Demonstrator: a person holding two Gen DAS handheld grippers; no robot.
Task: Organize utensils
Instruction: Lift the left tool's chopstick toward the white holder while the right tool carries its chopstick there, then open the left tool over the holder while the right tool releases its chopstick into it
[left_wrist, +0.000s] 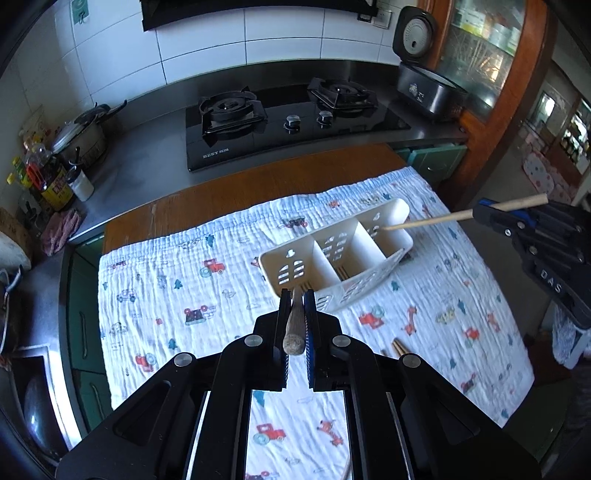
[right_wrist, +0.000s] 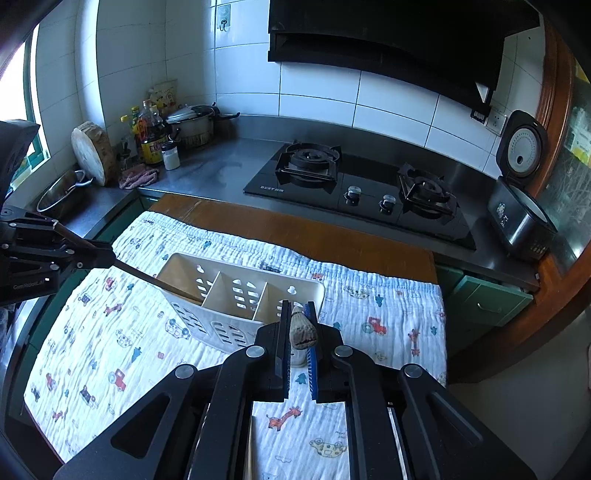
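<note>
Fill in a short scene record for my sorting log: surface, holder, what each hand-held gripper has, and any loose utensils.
surface: printed cloth on a wooden table
holder: white three-compartment caddy on the cloth
left: left hand-held gripper shut on left stick, tip at one end compartment
right: right hand-held gripper shut on right stick, tip at the opposite end compartment
loose: chopsticks on the cloth near the caddy
</note>
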